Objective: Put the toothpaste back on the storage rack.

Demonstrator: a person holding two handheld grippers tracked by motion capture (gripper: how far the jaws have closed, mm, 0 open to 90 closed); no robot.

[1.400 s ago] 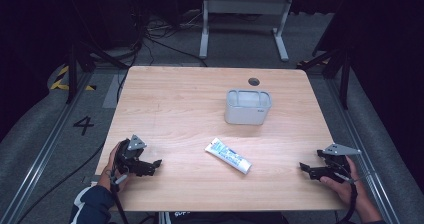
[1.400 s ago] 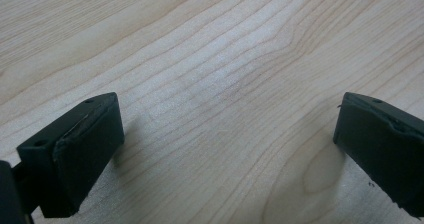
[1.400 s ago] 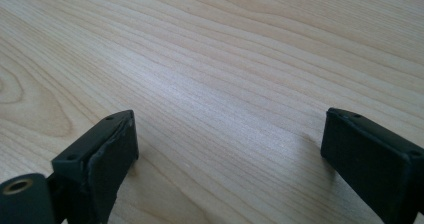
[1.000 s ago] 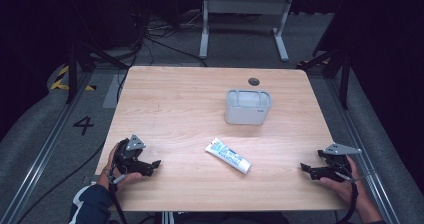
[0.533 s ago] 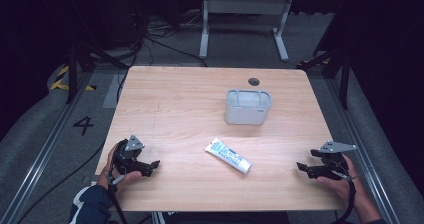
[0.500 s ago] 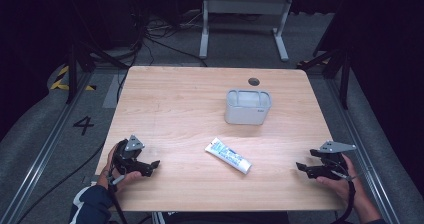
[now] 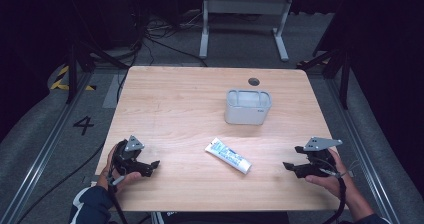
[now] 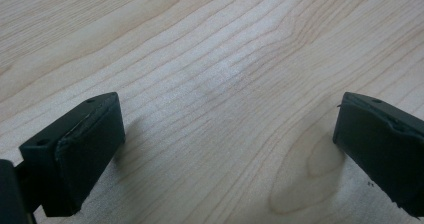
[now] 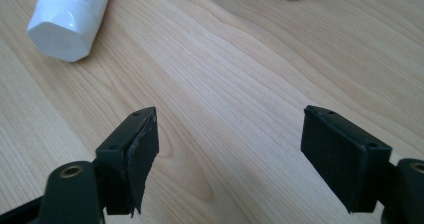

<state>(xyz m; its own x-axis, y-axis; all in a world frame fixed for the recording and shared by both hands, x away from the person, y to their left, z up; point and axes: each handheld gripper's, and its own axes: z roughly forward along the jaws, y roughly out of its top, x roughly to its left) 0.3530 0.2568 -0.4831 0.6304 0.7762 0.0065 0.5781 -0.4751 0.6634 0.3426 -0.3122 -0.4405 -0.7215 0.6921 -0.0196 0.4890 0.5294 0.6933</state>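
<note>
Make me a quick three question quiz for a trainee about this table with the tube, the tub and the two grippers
1. True or false: the tube lies flat on the table, apart from the clear tub.
2. Which gripper is nearer the tube's white cap end? A) left gripper B) right gripper
3. What lies between the jaws of each gripper?

Key
1. True. The tube lies on bare wood nearer the person than the tub, with a gap between them.
2. B. The cap end points toward the right gripper, and the cap shows in the right gripper view.
3. Only bare table wood; both grippers are open and hold nothing.
</note>
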